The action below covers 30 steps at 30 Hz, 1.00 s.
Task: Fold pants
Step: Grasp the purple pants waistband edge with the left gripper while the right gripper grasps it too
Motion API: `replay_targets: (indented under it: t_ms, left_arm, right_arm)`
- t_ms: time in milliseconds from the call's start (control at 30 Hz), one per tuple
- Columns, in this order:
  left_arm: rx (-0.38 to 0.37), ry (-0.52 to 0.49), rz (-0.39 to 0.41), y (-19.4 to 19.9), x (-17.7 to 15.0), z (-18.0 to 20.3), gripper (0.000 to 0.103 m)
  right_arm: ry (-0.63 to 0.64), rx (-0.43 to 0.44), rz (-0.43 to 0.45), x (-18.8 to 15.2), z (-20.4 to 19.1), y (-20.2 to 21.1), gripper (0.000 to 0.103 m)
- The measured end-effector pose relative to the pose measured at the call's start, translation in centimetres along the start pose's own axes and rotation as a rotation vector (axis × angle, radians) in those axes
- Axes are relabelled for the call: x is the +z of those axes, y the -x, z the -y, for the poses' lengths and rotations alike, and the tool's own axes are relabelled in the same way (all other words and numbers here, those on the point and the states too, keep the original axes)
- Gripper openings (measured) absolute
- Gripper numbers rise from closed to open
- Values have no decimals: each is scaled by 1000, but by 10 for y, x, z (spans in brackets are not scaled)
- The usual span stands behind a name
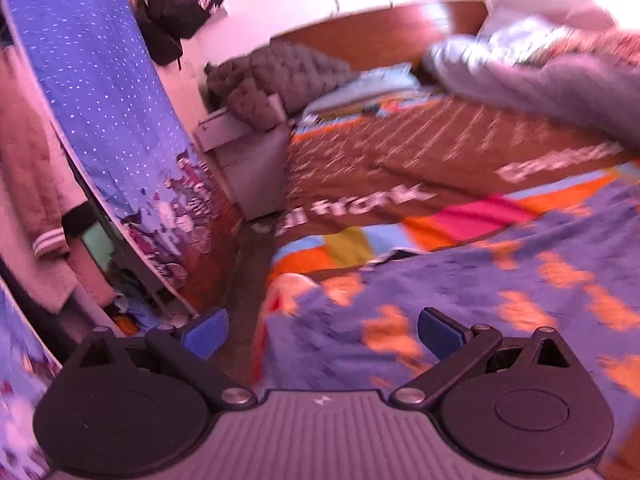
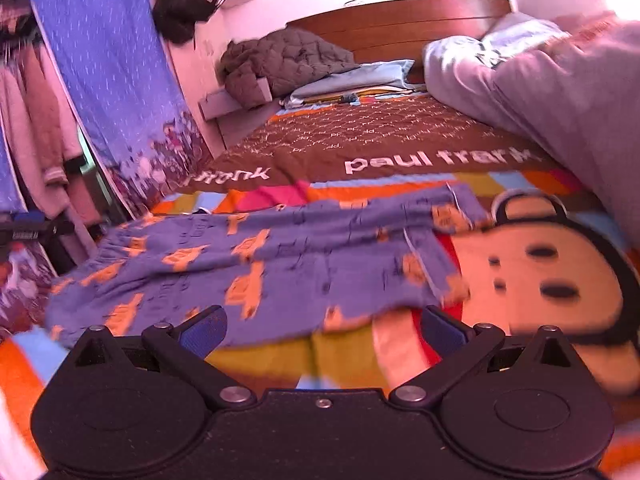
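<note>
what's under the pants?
The pants lie flat on the bedspread. Its colour stripes and a cartoon face show around them. What the print looks like beneath the fabric is covered. Both grippers' jaws stand open and empty.

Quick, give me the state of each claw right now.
Left claw: open, holding nothing, over the blue patterned pants.
Right claw: open, holding nothing, at the near edge of the pants.
</note>
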<state>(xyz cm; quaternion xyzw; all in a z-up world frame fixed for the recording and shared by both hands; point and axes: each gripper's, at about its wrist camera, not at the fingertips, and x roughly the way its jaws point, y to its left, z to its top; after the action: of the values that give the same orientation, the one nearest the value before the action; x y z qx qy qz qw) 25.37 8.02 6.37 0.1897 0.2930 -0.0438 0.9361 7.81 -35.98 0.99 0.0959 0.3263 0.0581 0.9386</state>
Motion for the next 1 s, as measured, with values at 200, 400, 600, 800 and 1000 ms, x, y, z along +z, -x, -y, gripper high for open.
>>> replay_targets:
  t_ms: [200, 400, 600, 800, 1000]
  left_arm:
    - [-10, -86, -84, -108, 38, -22, 103]
    - [-97, -114, -220, -178, 40, -25, 102]
    - [-208, -223, -280, -201, 40, -10, 90]
    - [-293, -314, -333, -209, 42, 4, 55]
    - [-317, -325, -388, -213, 41, 8, 10]
  right_arm:
    - [277, -76, -77, 63, -18, -94, 102]
    - [532, -17, -111, 123, -46, -208, 92]
    - [534, 143, -267, 165, -74, -304, 72]
    - [602, 218, -382, 164, -101, -343, 36]
    - [661, 212, -461, 162, -105, -357, 42]
